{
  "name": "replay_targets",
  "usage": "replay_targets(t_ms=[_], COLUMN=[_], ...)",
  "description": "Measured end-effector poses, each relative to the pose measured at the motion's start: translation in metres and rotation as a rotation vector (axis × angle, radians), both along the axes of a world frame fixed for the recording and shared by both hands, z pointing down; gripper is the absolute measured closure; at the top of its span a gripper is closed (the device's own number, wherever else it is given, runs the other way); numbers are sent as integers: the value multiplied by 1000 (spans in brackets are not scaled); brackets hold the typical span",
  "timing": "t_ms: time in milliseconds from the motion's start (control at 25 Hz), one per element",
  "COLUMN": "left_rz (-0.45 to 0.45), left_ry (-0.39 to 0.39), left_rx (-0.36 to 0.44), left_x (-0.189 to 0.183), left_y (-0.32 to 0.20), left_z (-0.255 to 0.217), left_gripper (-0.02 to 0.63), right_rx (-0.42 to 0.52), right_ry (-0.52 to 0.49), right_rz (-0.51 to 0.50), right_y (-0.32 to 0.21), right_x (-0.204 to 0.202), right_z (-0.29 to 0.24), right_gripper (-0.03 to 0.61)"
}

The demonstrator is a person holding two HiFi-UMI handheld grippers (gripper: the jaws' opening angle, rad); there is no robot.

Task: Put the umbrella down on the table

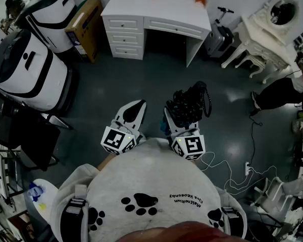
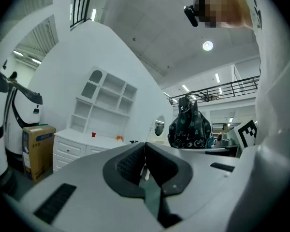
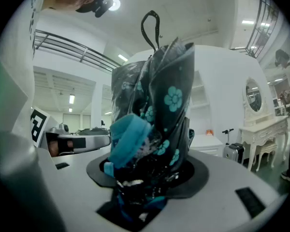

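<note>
right gripper (image 3: 150, 180) clenched on folded umbrella (image 3: 154, 100) – carried in the air, white table (image 1: 156, 10) well off at 12 o'clock | left gripper (image 2: 145, 164) at its 9 o'clock, jaws together, empty | handling: likely light, slippery soft fabric over stiff core – grip the bundled middle, not the strap

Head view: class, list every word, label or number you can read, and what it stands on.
Sweatshirt: two lines of print, upside down, too blurred to read with certainty.
Cardboard box: print too small to read.
Marker cubes: square patterns only, no words.
</note>
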State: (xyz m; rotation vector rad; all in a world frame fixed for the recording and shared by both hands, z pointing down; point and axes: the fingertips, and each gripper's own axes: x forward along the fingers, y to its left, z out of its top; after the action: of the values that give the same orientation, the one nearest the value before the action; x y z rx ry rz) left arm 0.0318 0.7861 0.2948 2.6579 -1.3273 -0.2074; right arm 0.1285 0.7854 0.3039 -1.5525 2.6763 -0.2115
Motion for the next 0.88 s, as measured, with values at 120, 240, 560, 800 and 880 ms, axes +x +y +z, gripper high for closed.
replay_targets(t_ms=[120, 240, 560, 800, 880], left_rz=[-13, -10, 8, 65, 62], left_ry=[21, 26, 20, 4, 14], left_rx=[-14, -30, -30, -19, -32], left_x=[-5, -12, -52, -72, -84], left_y=[-3, -13, -58, -78, -82], left_z=[2, 3, -15, -13, -9], left_gripper=[595, 595, 595, 595, 595], right_rx=[-13, -18, -1, -2, -28], right_ry=[19, 38, 20, -6, -18], right_rz=[-4, -1, 32, 71, 80], right_y=[-3, -12, -45, -66, -70], right_x=[-6, -14, -46, -67, -76], right_z=[-1, -1, -25, -23, -18], right_gripper=[316, 316, 314, 314, 314])
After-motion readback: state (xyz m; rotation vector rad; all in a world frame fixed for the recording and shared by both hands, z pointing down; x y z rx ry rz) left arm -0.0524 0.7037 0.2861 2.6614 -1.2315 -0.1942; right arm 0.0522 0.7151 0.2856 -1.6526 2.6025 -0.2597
